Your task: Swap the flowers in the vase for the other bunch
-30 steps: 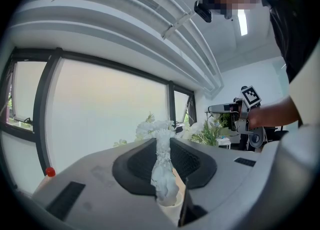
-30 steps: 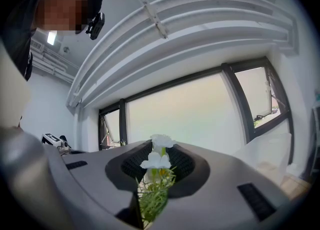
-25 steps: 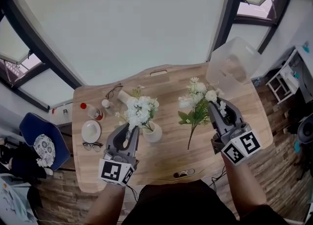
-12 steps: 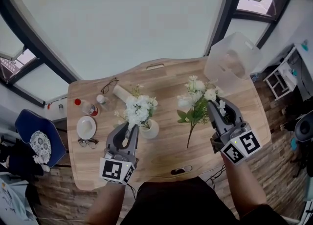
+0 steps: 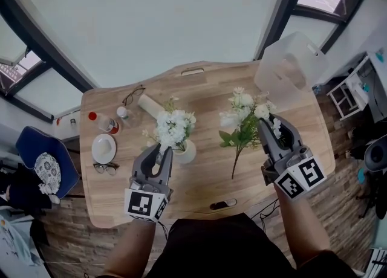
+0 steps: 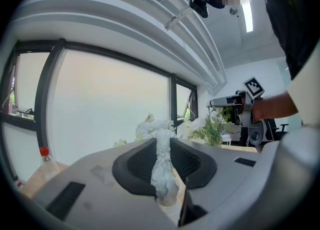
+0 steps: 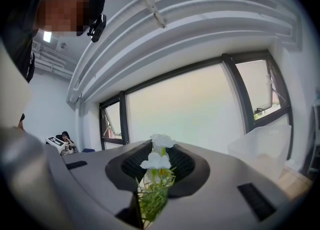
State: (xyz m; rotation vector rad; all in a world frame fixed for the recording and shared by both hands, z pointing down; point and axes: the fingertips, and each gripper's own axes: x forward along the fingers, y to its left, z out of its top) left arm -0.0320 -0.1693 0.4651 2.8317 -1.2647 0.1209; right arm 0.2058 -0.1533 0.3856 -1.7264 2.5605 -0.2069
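**Roughly midway through the swap**

Clamps the white bunch (image 5: 174,127) in the left tool (image 5: 161,153), right at the vase (image 5: 186,151) mouth; possibly already inside it. Grips the leafy bunch (image 5: 242,119) in the right tool (image 5: 264,127), above the table (image 5: 199,177). Left: seating, releasing.

No readable txt, brands or nos. — only square coded markers on left cube (image 5: 145,204) & right cube (image 5: 300,178).

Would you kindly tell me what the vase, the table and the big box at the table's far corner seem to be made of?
Vase: probably glazed ceramic; smooth, even cream surface.
Table: wood or wood-look laminate; pale streaky grain, matte.
Box: plastic; frosted, translucent walls that let light through.
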